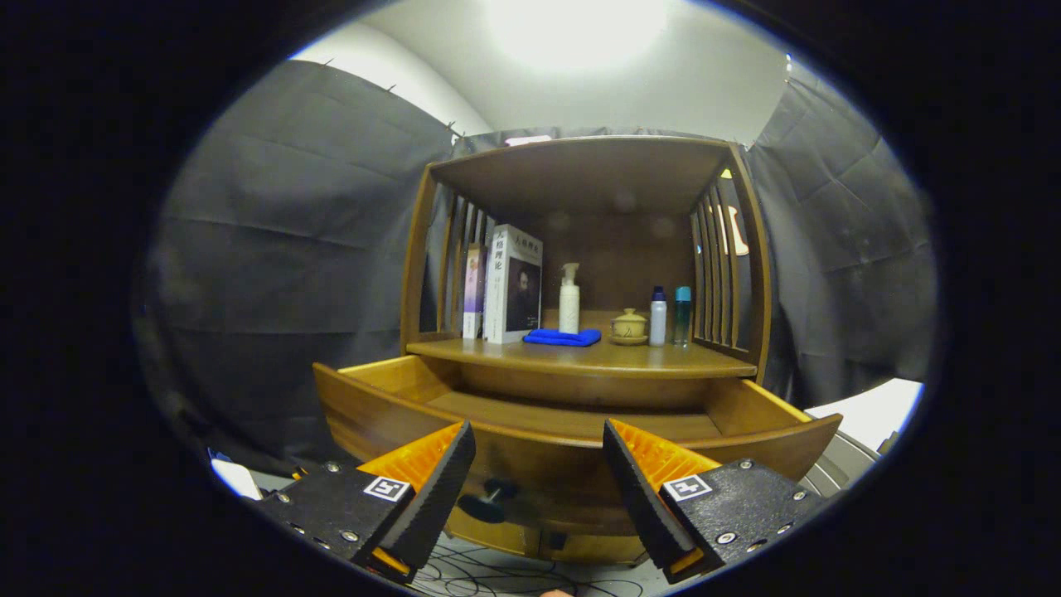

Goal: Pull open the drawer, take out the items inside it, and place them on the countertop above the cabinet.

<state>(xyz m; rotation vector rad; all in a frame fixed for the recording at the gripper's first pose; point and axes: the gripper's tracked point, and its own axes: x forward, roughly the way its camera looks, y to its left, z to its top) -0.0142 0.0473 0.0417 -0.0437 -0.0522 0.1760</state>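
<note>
A: Wooden drawer front (572, 477) sits just ahead of the gripper (539, 481); fingers spread wide, nothing between them but air and, beyond, the dark round knob (485, 504) low on the front

B: Knob centred in the gap?

A: No, nearer the left finger, below the fingertips. Not touched

B: Drawer state?

A: Drawer (572, 419) already pulled out, long axis running left to right across the fingers. Floor of it, the part I can see past the front rim, looks bare wood. The near strip behind the front panel is hidden, so I cannot say it is emptied

B: Where do the items stand, then?

A: Up and beyond the fingers, on the countertop (580, 358): blue cloth (564, 337) lying flat, white pump bottle (569, 298) upright behind it, small lidded pot (628, 327) to the right, then two slim bottles (670, 316) side by side. Books (506, 286) upright at the left. Which of these came from the drawer I cannot tell

B: What does the next move turn on?

A: My judgement: height. The drawer's inside lies above and beyond the fingertips, so the gripper must rise over the front rim and tip down to check the hidden strip before anything else
</note>
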